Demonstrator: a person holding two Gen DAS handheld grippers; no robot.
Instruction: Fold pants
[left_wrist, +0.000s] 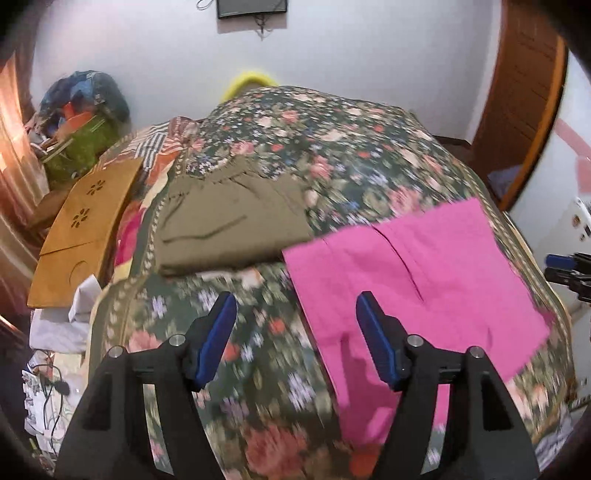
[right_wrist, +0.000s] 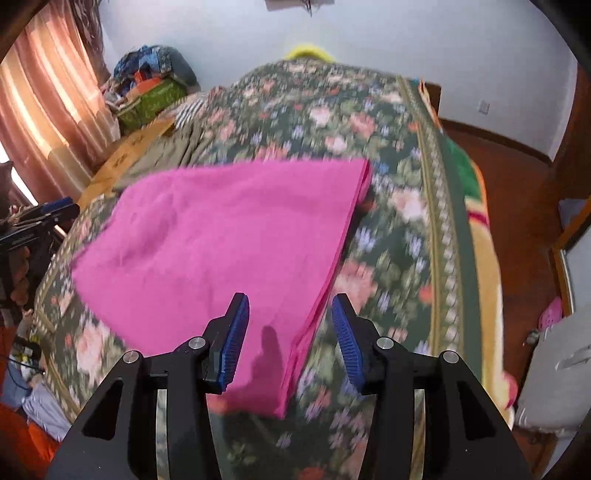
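Bright pink pants (left_wrist: 417, 280) lie folded flat on the flowered bedspread (left_wrist: 332, 147). In the left wrist view my left gripper (left_wrist: 295, 306) hangs open above the bed at the pants' left edge, with nothing between its blue pads. The right wrist view shows the same pink pants (right_wrist: 229, 240) spread across the bed, and my right gripper (right_wrist: 290, 306) is open over their near right corner, pads clear of the cloth. The right gripper (left_wrist: 565, 271) also shows at the right border of the left wrist view, and the left gripper (right_wrist: 40, 218) at the left border of the right wrist view.
A folded olive-brown garment (left_wrist: 229, 225) lies on the bed beyond the left gripper. A brown cardboard board (left_wrist: 81, 229) and a heap of bags (left_wrist: 85, 125) stand along the bed's left side. Pink curtains (right_wrist: 48, 110) hang at the left, and a wooden door (left_wrist: 517, 103) stands at the right.
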